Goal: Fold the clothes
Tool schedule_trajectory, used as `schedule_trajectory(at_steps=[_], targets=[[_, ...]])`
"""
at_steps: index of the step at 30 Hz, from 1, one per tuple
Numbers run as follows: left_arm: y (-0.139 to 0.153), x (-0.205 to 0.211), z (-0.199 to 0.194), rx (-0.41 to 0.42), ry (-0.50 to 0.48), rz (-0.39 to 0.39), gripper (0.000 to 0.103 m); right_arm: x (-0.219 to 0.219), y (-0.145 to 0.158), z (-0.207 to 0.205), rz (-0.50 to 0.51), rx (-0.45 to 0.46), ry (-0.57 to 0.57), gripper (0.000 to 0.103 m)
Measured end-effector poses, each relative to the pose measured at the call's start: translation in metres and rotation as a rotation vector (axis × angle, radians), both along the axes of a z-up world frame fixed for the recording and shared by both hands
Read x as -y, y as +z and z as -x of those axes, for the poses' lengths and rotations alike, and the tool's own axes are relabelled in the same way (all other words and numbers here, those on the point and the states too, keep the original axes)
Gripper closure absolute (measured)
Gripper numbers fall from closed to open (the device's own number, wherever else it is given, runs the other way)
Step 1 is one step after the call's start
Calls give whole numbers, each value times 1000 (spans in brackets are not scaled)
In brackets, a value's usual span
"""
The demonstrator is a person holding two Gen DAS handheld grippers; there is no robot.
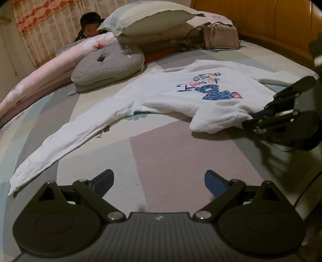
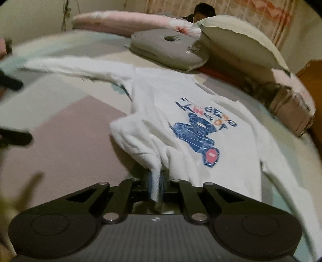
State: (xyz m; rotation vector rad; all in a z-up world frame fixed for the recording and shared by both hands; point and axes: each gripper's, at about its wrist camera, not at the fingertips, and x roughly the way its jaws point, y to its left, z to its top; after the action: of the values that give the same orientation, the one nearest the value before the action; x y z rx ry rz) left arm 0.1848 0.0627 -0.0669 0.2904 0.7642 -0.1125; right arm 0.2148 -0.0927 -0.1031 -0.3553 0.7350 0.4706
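A white long-sleeved sweatshirt (image 1: 161, 94) with a blue and red print lies face up on the bed. One sleeve (image 1: 60, 145) stretches toward the near left. My right gripper (image 2: 156, 181) is shut on a bunched corner of the sweatshirt (image 2: 181, 129) near its hem, lifting the cloth slightly. That gripper (image 1: 251, 121) also shows at the right of the left wrist view, pinching the fabric. My left gripper (image 1: 159, 181) hangs open over the bare bedsheet, short of the shirt, with nothing between its fingers.
A grey round cushion (image 1: 106, 64), a large pillow (image 1: 149, 18) and a pink quilt (image 1: 44, 76) lie along the far side. A beige handbag (image 1: 219, 38) rests by the wooden headboard (image 1: 271, 20). A person (image 1: 90, 24) sits behind the quilt.
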Motion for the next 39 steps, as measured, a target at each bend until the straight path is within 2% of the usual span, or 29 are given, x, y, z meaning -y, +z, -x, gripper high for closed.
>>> schedule_trajectory(at_steps=[10, 13, 16, 17, 21, 23, 27, 30, 31, 39], targets=[[20, -7, 26, 45, 5, -16, 6, -8, 48, 43, -302, -182, 157, 94], [27, -11, 35, 62, 8, -18, 6, -13, 55, 48, -337, -209, 164, 93], [31, -15, 41, 70, 10, -13, 6, -22, 53, 50, -306, -217, 175, 92], [32, -16, 43, 71, 10, -10, 6, -26, 50, 51, -282, -218, 176, 88], [34, -20, 47, 70, 14, 7, 6, -38, 36, 58, -184, -222, 181, 83], [33, -21, 46, 59, 6, 39, 6, -40, 32, 65, -147, -203, 192, 77], [28, -20, 38, 15, -17, 141, 6, -28, 33, 71, -118, -166, 163, 73], [21, -10, 36, -15, -48, 161, 6, -3, 37, 74, -129, -141, 106, 64], [17, -4, 36, -24, -70, 149, 6, 6, 38, 76, -133, -132, 87, 61], [-19, 52, 51, -84, -271, -48, 6, 87, 29, 84, -199, -137, -106, 52]])
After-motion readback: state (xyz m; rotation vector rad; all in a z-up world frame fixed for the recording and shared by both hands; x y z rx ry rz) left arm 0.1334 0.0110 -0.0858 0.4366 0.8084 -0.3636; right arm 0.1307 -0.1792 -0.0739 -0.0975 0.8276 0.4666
